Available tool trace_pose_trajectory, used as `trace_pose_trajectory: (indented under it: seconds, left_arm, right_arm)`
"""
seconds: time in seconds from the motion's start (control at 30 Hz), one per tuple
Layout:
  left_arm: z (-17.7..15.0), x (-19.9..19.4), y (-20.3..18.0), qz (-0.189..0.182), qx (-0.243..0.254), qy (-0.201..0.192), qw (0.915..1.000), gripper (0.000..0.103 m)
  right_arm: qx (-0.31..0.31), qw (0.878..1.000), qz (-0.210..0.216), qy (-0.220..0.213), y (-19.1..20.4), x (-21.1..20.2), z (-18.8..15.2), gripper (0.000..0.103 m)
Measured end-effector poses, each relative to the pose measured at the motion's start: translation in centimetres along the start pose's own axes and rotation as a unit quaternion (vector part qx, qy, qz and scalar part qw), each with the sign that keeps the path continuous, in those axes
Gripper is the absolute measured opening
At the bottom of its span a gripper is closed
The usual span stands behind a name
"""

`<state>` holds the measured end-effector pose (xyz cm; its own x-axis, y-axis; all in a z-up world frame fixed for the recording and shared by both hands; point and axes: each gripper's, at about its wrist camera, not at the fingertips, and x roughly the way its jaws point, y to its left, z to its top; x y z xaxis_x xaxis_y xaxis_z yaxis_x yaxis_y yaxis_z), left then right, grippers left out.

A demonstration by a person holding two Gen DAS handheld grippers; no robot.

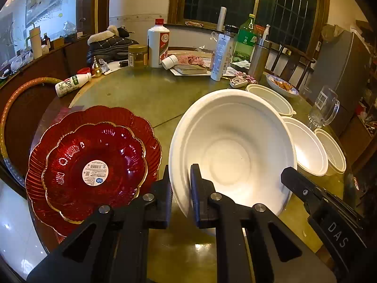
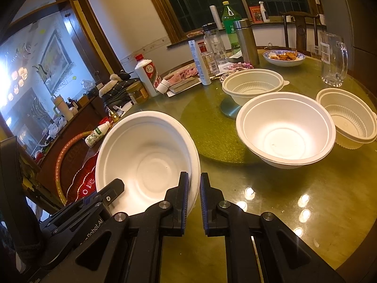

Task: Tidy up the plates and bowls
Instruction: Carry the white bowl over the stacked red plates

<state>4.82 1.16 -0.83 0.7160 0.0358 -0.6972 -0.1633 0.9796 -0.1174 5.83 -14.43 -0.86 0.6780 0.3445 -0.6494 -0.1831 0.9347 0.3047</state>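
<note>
So the white foam bowl [image 1: 232,151] is being gripped by both claws at once: the left gripper [image 1: 181,188] is clamped tight on its rim at about 8 o'clock, and the right gripper [image 2: 194,198] is pinched on the rim at roughly 4 o'clock. The bowl is tipped up toward the cameras, near rim lifted, so it looks carried rather than parked on the green table [image 2: 271,212].

Step in hand, at a guess: bowls getting gathered into one stack. The red plates [image 1: 94,162] are already nested, smaller on larger, at 9 o'clock of the held bowl.

A second foam bowl [image 2: 286,129] is sitting at 2 o'clock, with two ribbed plastic bowls [image 2: 253,82] beyond it. Next move probably calls for the held bowl to be levelled, swung over that matching one, lowered in centred, and only then let go. Foam rims crush easily, so gentle release is wanted.
</note>
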Motion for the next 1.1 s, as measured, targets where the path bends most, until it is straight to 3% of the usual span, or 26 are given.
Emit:
trace_pose_trajectory:
  seconds: [0.7,1.1]
  left_arm:
    - [0.3,-2.4,2.1,0.004,-0.019,-0.026,0.9995,0.012]
    - [1.5,-3.6,4.8,0.019,-0.041,-0.045,0.998,0.012]
  right_arm:
    - [-0.018,1.0,0.015,-0.016,2.3,-0.9,0.4,0.009]
    - [-0.043,0.998,0.032,-0.022,5.6,-0.9,1.5,0.009]
